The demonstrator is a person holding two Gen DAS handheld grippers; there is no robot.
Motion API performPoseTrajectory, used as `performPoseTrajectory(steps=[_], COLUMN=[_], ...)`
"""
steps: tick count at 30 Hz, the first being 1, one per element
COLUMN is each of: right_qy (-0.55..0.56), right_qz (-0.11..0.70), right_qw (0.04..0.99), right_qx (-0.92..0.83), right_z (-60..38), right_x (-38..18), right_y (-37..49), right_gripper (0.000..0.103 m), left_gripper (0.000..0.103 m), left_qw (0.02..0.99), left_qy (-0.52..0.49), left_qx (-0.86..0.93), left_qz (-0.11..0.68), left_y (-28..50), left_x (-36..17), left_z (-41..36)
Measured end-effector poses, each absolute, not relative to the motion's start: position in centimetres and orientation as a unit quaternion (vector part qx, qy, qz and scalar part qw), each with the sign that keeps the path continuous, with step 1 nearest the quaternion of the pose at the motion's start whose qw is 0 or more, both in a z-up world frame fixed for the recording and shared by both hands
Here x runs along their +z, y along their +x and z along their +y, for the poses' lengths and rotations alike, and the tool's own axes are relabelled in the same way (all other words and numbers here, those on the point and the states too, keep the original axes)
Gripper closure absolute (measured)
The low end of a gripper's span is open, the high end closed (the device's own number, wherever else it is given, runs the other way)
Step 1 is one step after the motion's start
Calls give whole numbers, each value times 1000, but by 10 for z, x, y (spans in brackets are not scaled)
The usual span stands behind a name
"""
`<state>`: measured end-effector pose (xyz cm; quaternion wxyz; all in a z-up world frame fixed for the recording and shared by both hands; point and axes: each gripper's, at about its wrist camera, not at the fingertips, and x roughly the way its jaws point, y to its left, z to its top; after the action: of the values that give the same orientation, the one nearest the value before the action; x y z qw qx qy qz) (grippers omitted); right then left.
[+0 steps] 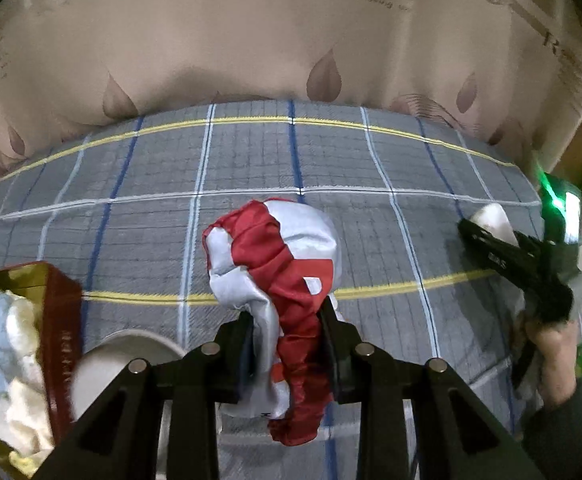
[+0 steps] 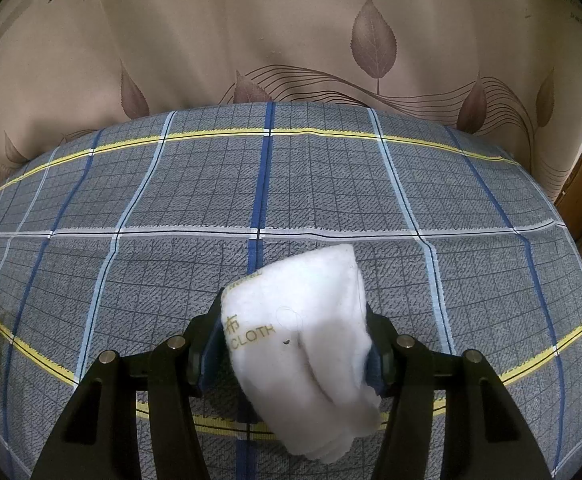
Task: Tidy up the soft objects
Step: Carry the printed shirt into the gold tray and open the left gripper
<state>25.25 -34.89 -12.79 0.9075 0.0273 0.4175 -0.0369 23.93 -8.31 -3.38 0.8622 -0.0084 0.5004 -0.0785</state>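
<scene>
Inspection found my left tongs [image 1: 287, 344] clamped on a bunched red-and-white satin cloth [image 1: 279, 264], which hung between the pads above the plaid surface [image 1: 371, 168]. To the left sat a red box [image 1: 61, 320] stuffed with pale blue and cream cloths [image 1: 7, 344], and a white bowl [image 1: 111, 360] lay just beside it. My right tongs [image 2: 293, 344] were clamped on a folded white cloth [image 2: 311, 344] printed with gold lettering, also above the surface. A leaf-patterned curtain [image 2: 291, 32] hung behind.

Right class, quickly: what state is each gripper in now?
Left gripper: shut on the red and white cloth.
Right gripper: shut on the white cloth.
</scene>
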Motion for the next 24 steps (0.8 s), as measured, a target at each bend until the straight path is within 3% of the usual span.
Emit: performPoseTrajectory(steps=[12, 24], right_qy=[25, 23], right_qz=[419, 420], right_qw=[907, 907], right_qx=[-37, -37], right_z=[-348, -349], right_x=[-128, -128], right_y=[254, 253], right_gripper=[49, 48], left_gripper=[74, 74], left_qw=[870, 882], left_qy=[-20, 2], left_qx=[-96, -9], left_qz=[483, 470], left_y=[189, 164], left_x=[13, 47], left_z=[-41, 52])
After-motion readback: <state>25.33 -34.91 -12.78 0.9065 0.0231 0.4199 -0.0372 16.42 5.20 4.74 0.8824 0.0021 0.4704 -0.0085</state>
